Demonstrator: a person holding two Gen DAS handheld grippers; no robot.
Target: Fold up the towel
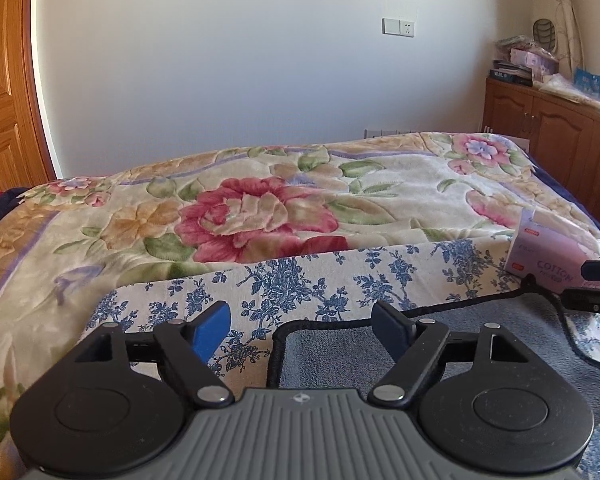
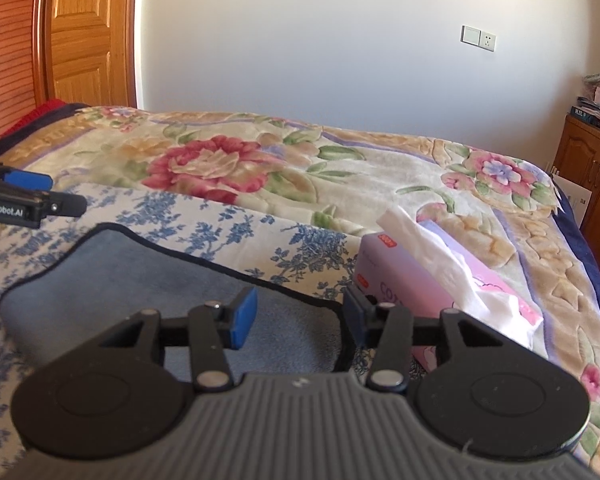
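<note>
Hovering low over the bed, both tools have their fingers spread wide and nothing between them. The left tool (image 1: pixel 302 322) sits just above the flat blue-grey terry towel with the dark bound edge (image 1: pixel 440 344), its right finger over the pile and its left finger out past the towel's rounded far-left corner, over the white cotton sheet printed with blue flowers (image 1: pixel 300 276). The right tool (image 2: pixel 300 312) hangs over the towel's far-right corner, the dark hem running straight across between its fingers in the right wrist view.

So the towel lies directly beneath and ahead of each tool, spread flat, one far corner per side. No fold looks started.

Now the risks. That printed sheet lies right under the towel, touching it; a pinch that goes too deep could take sheet and towel together, and the fold would drag the bedding up. The left tool looks the likelier culprit, since one finger is already off the towel.

On the right, the pink-and-lilac cardboard tissue box with a white tissue sticking out (image 2: pixel 416 280) stands just beside the right tool's outer finger. A sideways drift or a wide swing while lifting could knock it or snag the loose tissue (image 2: pixel 452 264).

Also watch the match: if one corner is caught and the other slips, the towel would fold skewed.
</note>
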